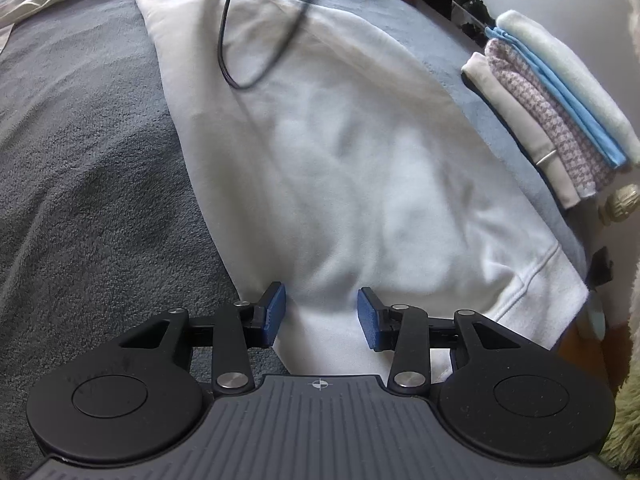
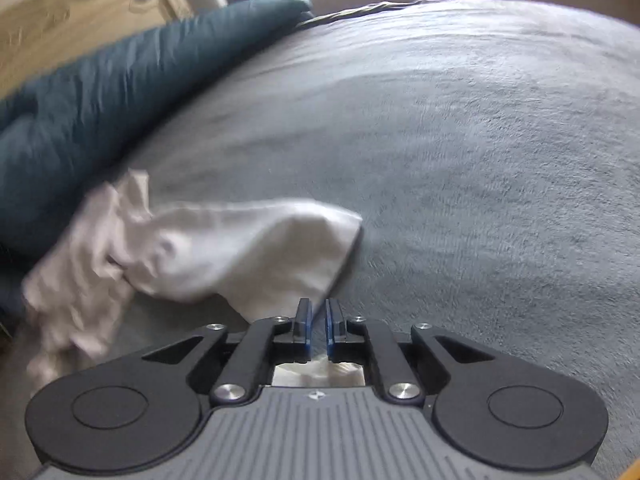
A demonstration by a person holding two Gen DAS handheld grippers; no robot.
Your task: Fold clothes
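One white sweatshirt (image 1: 340, 168) lies flat on the grey blanket (image 1: 88, 184). At 2 o'clock sits one stack of four folded pieces (image 1: 560, 112). One black cable (image 1: 228, 40) dangles at 12. Your left tongs (image 1: 322, 314) tilt downward, jaws apart over the hem, pressing nothing. Your right tongs (image 2: 318, 328) tilt downward, jaws narrowly parted, white cloth (image 2: 224, 248) at 10 o'clock; grip unclear.

A sweatshirt (image 1: 340, 168) lies spread across the bed (image 1: 88, 168), a cable (image 1: 228, 40) hanging over its far end. A stack of folded clothes (image 1: 560, 120) sits to its right. In the right wrist view, a crumpled cloth (image 2: 208, 248) lies near left on the bed, a pillow (image 2: 120, 92) behind it.
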